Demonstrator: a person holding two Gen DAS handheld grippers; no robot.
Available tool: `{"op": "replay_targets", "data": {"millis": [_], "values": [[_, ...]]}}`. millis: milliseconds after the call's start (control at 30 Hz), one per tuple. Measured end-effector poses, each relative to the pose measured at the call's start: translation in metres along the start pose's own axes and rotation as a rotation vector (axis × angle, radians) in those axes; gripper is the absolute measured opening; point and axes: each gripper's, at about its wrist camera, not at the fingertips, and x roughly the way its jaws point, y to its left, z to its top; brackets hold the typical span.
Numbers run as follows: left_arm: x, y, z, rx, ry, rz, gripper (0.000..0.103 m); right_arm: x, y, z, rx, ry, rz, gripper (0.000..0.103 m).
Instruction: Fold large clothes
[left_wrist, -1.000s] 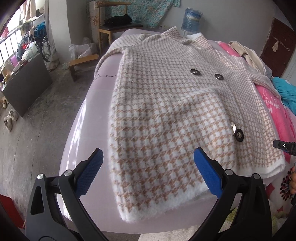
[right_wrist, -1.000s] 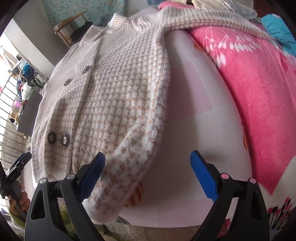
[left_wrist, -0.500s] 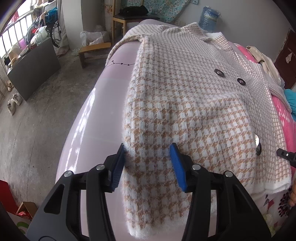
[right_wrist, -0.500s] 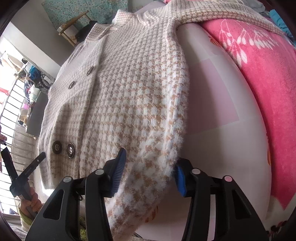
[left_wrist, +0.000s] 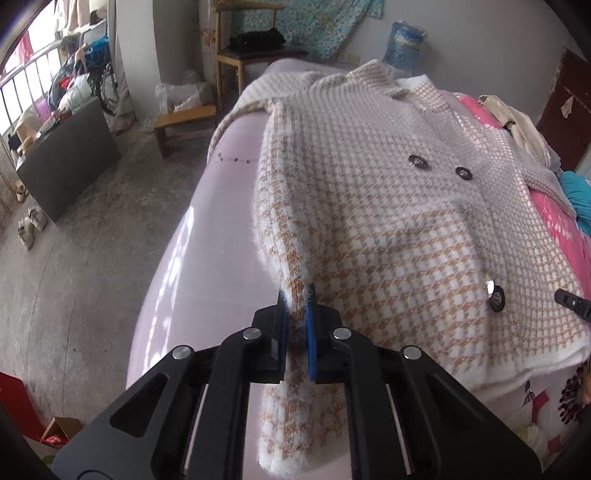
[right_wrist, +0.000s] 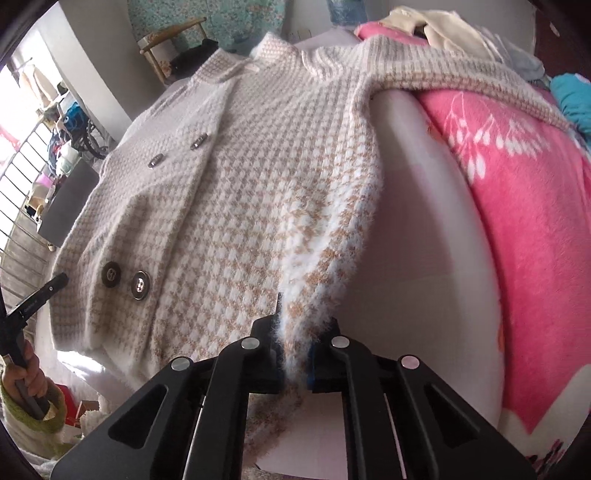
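Now both grippers have just finished closing, each with coat fabric pinched between its blue pads. A fluffy houndstooth coat (left_wrist: 388, 206) in tan and white lies front-up across a bed (left_wrist: 207, 236) covered with a pale lilac sheet, collar toward the far end and hem toward the cameras. The left gripper (left_wrist: 296, 314) clamps its jaws on a raised fold at the coat's left side edge, near the bottom corner; the hem hangs below the pads over the edge of the bed. The right gripper (right_wrist: 295, 354) clamps its jaws on the fuzzy right side edge, likewise near the hem, with the fabric lifted off the sheet. Two pairs of dark buttons (left_wrist: 495, 300) run down the coat's front. One sleeve stretches over a pink blanket (right_wrist: 517, 206) with white leaf prints, lying beside the coat on the bed. In the right wrist view, a hand (right_wrist: 27, 380) in a green cuff grips the other tool's handle at the lower left.
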Motion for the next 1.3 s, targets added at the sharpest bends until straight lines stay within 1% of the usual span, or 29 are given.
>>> {"op": "replay_targets", "data": {"millis": [100,133,167,200,267,333,400,500,567,600,633,667,700,733,767,800,833,933,1000,1033,1067,1100,1167,1200,1233,1300], "values": [[-0.038,-0.009,0.004,0.038,-0.073,-0.002,0.006,-0.034,-0.001,0.005,-0.030,-0.065,-0.002,0.007],[-0.049,-0.010,0.004,0.041,-0.086,-0.022,0.006,-0.043,-0.002,0.006,-0.038,-0.080,-0.002,0.007],[-0.059,-0.012,0.003,0.040,-0.087,-0.046,0.006,-0.052,-0.003,0.006,-0.046,-0.091,0.001,0.007],[-0.067,-0.014,-0.001,0.048,-0.084,-0.053,0.006,-0.059,-0.004,0.005,-0.052,-0.097,0.003,0.007],[-0.080,-0.019,-0.010,0.074,-0.073,-0.045,0.006,-0.070,-0.006,0.001,-0.060,-0.086,0.008,0.007],[-0.086,-0.020,-0.024,0.082,-0.033,-0.035,0.006,-0.075,-0.009,-0.008,-0.057,-0.053,0.016,0.007],[-0.085,-0.017,-0.040,0.065,0.020,-0.035,0.006,-0.072,-0.013,-0.022,-0.044,-0.009,0.009,0.007],[-0.067,-0.010,-0.062,0.026,0.111,-0.031,0.007,-0.047,-0.021,-0.042,-0.013,0.085,-0.009,0.008],[-0.051,-0.001,-0.070,-0.008,0.167,-0.034,0.011,-0.027,-0.028,-0.046,-0.001,0.165,-0.064,0.011],[-0.046,0.003,-0.071,-0.020,0.178,-0.036,0.011,-0.022,-0.029,-0.045,-0.004,0.190,-0.088,0.017],[-0.045,0.006,-0.070,-0.023,0.180,-0.031,0.018,-0.023,-0.029,-0.042,-0.006,0.196,-0.109,0.025],[-0.046,0.007,-0.067,-0.020,0.173,-0.028,0.028,-0.026,-0.029,-0.036,-0.015,0.190,-0.125,0.030],[-0.049,0.008,-0.064,-0.014,0.152,-0.024,0.036,-0.032,-0.026,-0.029,-0.032,0.165,-0.138,0.039],[-0.054,0.011,-0.059,-0.007,0.122,-0.016,0.048,-0.040,-0.022,-0.021,-0.053,0.132,-0.154,0.050],[-0.057,0.014,-0.054,0.001,0.094,-0.007,0.055,-0.047,-0.015,-0.011,-0.079,0.095,-0.176,0.056],[-0.060,0.015,-0.048,0.008,0.072,0.001,0.056,-0.052,-0.009,0.000,-0.101,0.060,-0.191,0.063],[-0.060,0.014,-0.039,0.012,0.057,0.006,0.058,-0.057,-0.002,0.008,-0.116,0.030,-0.188,0.065],[-0.054,0.017,-0.014,0.014,0.025,0.013,0.063,-0.054,0.014,0.039,-0.140,-0.027,-0.101,0.070],[-0.047,0.018,0.005,0.019,0.003,0.020,0.064,-0.042,0.030,0.058,-0.156,-0.038,-0.030,0.070],[-0.043,0.019,0.014,0.026,-0.010,0.022,0.068,-0.033,0.042,0.068,-0.176,-0.040,0.006,0.070],[-0.037,0.021,0.023,0.028,-0.018,0.027,0.070,-0.022,0.055,0.077,-0.199,-0.040,0.031,0.070],[-0.032,0.024,0.032,0.021,-0.025,0.032,0.070,-0.011,0.068,0.085,-0.226,-0.040,0.049,0.070],[-0.020,0.035,0.051,-0.018,-0.043,0.027,0.071,0.013,0.095,0.097,-0.270,-0.014,0.077,0.070],[-0.012,0.044,0.059,-0.059,-0.040,0.023,0.071,0.028,0.108,0.102,-0.287,0.009,0.103,0.070],[-0.004,0.054,0.067,-0.107,-0.033,0.003,0.071,0.044,0.118,0.107,-0.302,0.034,0.117,0.070],[0.013,0.082,0.079,-0.231,-0.019,-0.061,0.071,0.074,0.137,0.111,-0.336,0.074,0.101,0.070]]}}
